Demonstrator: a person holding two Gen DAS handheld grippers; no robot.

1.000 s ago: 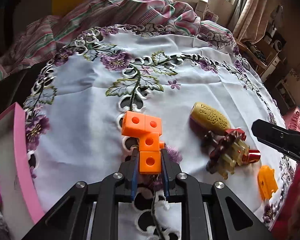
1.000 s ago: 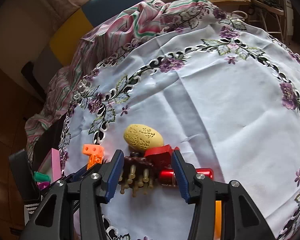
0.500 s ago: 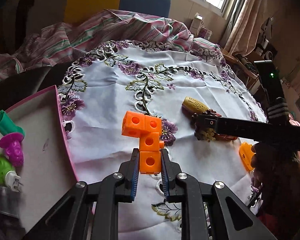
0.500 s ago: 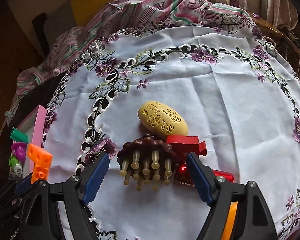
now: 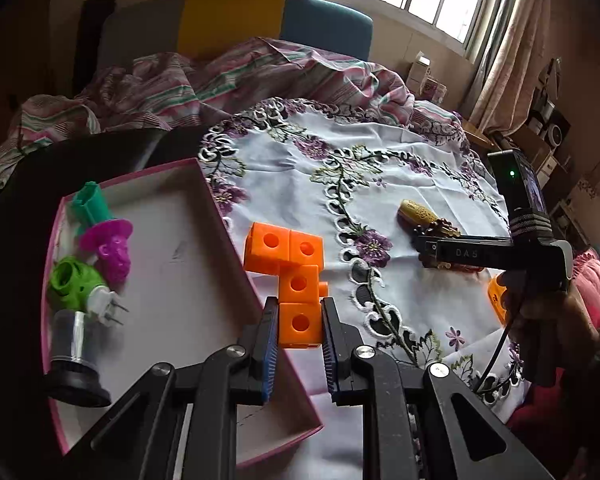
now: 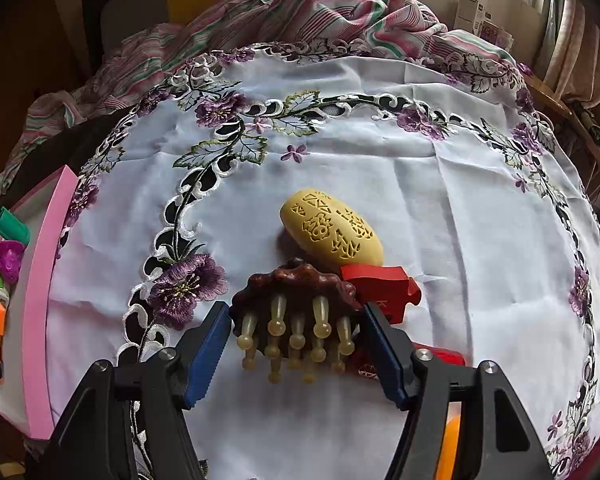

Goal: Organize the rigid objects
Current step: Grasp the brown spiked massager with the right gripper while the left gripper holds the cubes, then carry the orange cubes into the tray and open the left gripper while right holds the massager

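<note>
My left gripper (image 5: pixel 300 308) is shut on the lowest cube of an orange block piece (image 5: pixel 284 252) made of several joined cubes. It holds the piece in the air over the right rim of the pink box (image 5: pixel 220 216). My right gripper (image 6: pixel 294 320) points down at a brown massage comb (image 6: pixel 296 292) with pale pegs. The comb lies between the blue pads, and the jaws are closing with the pads right at its sides. In the left wrist view the right gripper (image 5: pixel 424 248) shows from the side, held by a hand.
Inside the pink box lie a green toy (image 5: pixel 72 284), a purple toy (image 5: pixel 112 248) and a teal piece (image 5: pixel 90 200). A yellow carved oval (image 6: pixel 332 232), a red piece (image 6: pixel 384 284) and a red cylinder (image 6: pixel 440 356) crowd the comb. A striped blanket (image 6: pixel 300 4) lies beyond the embroidered cloth.
My left gripper has carried the orange piece leftward from the cloth to the box rim. The right jaws widened, then narrowed around the comb, and the wrist rolled.
</note>
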